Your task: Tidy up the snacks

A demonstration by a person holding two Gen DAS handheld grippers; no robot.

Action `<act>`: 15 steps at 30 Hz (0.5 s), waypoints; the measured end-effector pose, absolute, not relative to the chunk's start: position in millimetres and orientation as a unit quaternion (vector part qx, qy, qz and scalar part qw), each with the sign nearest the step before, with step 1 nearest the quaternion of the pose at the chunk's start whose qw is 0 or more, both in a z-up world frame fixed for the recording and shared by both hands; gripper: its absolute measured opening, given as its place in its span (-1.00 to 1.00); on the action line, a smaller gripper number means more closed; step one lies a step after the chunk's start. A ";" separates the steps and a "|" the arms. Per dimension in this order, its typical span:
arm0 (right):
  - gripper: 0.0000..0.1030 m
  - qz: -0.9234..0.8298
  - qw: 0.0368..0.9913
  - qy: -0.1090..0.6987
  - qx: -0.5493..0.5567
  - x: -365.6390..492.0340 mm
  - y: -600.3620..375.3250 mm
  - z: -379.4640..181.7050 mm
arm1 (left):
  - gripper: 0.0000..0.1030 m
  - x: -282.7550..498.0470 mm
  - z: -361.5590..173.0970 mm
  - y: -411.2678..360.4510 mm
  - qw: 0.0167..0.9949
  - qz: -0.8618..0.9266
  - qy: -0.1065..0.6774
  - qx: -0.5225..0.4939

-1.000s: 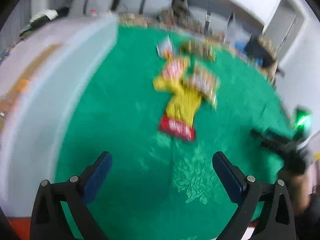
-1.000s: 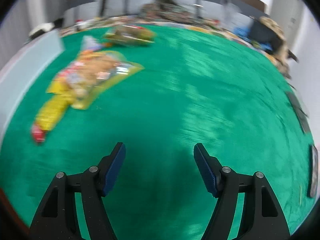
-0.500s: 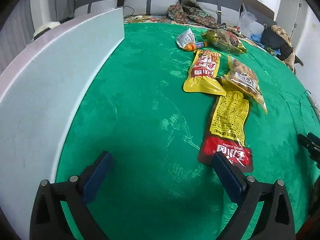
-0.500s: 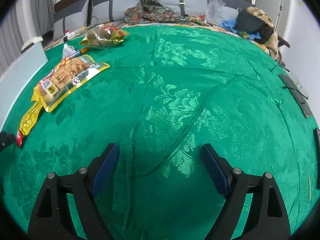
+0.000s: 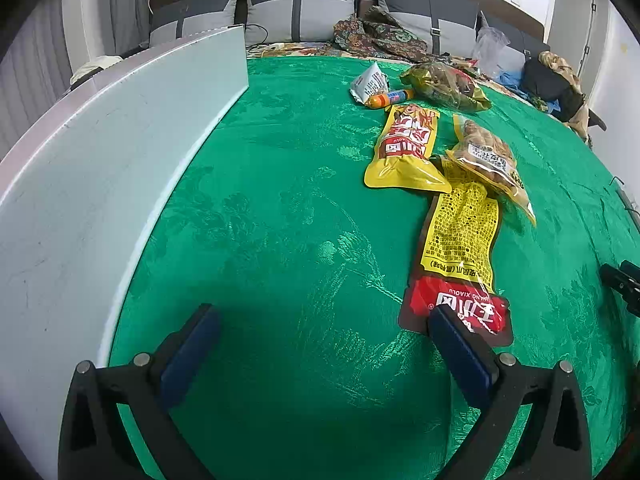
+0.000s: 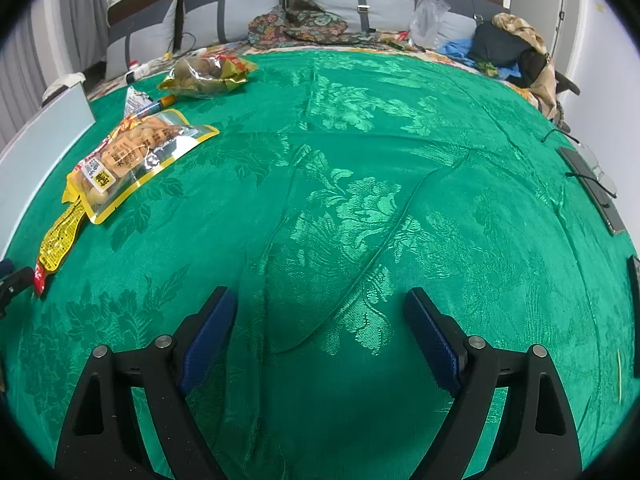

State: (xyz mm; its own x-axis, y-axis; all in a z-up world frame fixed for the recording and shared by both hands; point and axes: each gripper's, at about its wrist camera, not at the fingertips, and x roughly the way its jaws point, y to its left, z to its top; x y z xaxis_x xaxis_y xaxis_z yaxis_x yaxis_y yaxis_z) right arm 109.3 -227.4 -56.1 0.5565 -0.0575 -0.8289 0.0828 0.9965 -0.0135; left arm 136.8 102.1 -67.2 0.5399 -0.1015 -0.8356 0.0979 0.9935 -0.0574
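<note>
Several snack packs lie on the green cloth. A long yellow-and-red packet point(image 5: 458, 256) lies nearest my left gripper point(image 5: 320, 328), its red end just beyond the right fingertip point(image 5: 452, 332). Beyond it lie a yellow pouch with a red label point(image 5: 406, 148), a clear bag of nuts point(image 5: 490, 156), a dark snack bag point(image 5: 444, 86), a white wrapper point(image 5: 370, 82) and an orange sausage stick point(image 5: 390, 98). The left gripper is open and empty. My right gripper point(image 6: 320, 320) is open and empty over bare cloth; the nut bag point(image 6: 132, 156) and long packet point(image 6: 56, 244) lie far to its left.
A pale grey box wall point(image 5: 100, 160) runs along the left side of the cloth. Flat dark devices point(image 6: 592, 188) with cables lie at the right edge. Cushions and clothes point(image 6: 504, 44) sit behind the cloth. The cloth has raised creases point(image 6: 360, 248) ahead of the right gripper.
Both views were blurred a second ago and are now sharp and steady. The left gripper has come nearer to the long packet's red end. Both grippers stay open.
</note>
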 end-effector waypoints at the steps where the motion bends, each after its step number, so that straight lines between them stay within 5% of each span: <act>1: 0.73 -0.040 0.882 0.469 0.014 109.1 -227.1 -56.3 | 0.99 136.2 -67.1 101.9 0.877 -0.056 0.476 -0.001; 15: 0.73 -0.040 0.882 0.469 0.014 109.3 -227.8 -56.2 | 1.00 137.6 -68.5 99.7 0.877 -0.055 0.477 0.004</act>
